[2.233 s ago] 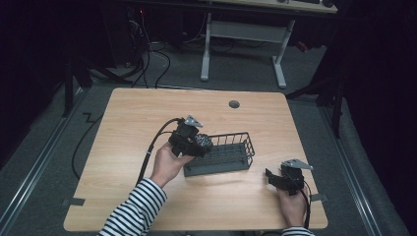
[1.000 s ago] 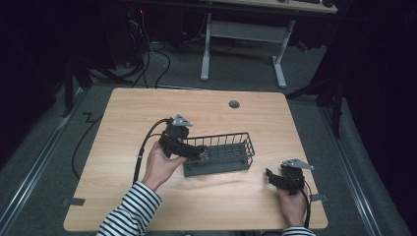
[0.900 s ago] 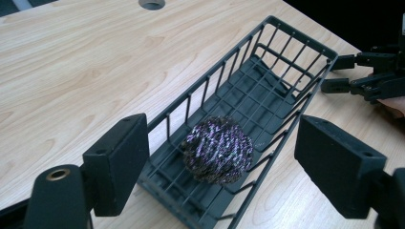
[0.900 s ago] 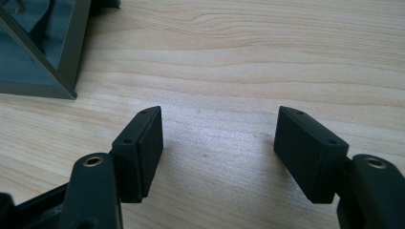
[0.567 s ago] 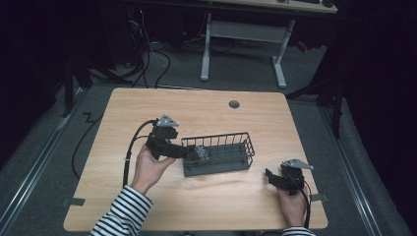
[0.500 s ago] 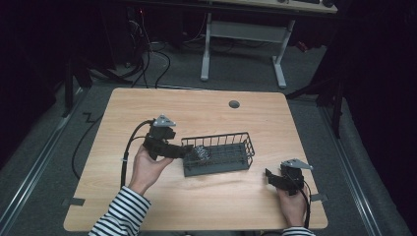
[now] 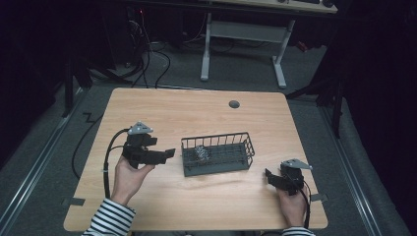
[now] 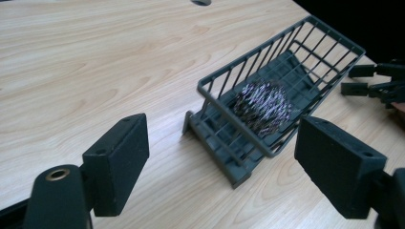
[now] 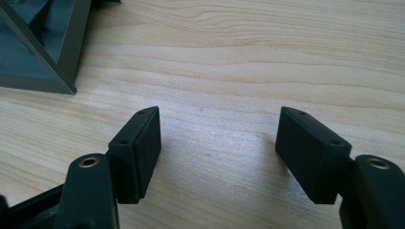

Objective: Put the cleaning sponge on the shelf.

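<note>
A metal scrubber (image 8: 261, 106) lies inside the wire basket (image 7: 218, 153) at the counter (image 7: 196, 108) centre. The left gripper (image 7: 167, 153), just left of the basket, has empty fingers apart; the drop looks done. The right gripper (image 7: 269, 175), lower right, is also spread and idle. Next probably calls for clearing away.

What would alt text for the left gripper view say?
A dark grey wire basket sits on a light wooden table with a shiny metal scouring ball inside. The left gripper hangs before it, black jaws wide open and empty.
</note>
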Action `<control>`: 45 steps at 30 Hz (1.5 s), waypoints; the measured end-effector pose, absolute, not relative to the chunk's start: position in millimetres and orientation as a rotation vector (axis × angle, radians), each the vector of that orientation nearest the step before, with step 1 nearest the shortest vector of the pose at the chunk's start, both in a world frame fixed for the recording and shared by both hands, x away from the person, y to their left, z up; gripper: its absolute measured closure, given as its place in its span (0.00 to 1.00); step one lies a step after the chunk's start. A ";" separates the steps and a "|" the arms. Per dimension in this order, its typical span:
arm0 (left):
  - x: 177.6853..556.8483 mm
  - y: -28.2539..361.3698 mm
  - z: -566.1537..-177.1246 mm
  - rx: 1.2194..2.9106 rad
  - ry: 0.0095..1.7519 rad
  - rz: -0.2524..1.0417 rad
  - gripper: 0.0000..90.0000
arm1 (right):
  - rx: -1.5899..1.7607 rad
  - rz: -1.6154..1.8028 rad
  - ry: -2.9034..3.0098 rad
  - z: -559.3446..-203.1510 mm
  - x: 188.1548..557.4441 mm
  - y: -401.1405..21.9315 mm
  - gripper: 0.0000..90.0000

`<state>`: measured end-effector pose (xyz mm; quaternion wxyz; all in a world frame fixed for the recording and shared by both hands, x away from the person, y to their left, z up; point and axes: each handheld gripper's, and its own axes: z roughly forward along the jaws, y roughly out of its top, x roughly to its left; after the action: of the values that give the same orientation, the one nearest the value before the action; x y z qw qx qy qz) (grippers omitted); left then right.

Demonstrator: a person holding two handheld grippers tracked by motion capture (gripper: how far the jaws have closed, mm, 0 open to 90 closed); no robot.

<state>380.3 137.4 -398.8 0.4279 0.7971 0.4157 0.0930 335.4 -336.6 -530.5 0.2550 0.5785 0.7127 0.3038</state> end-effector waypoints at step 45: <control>351.1 216.8 -483.7 1.886 1.315 0.261 0.21 | 1.564 0.822 1.944 -530.5 334.7 -335.5 0.35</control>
<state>351.1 216.8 -483.7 0.4022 0.7462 0.5204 0.1032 334.7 -335.5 -530.5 0.2543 0.5758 0.7158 0.3024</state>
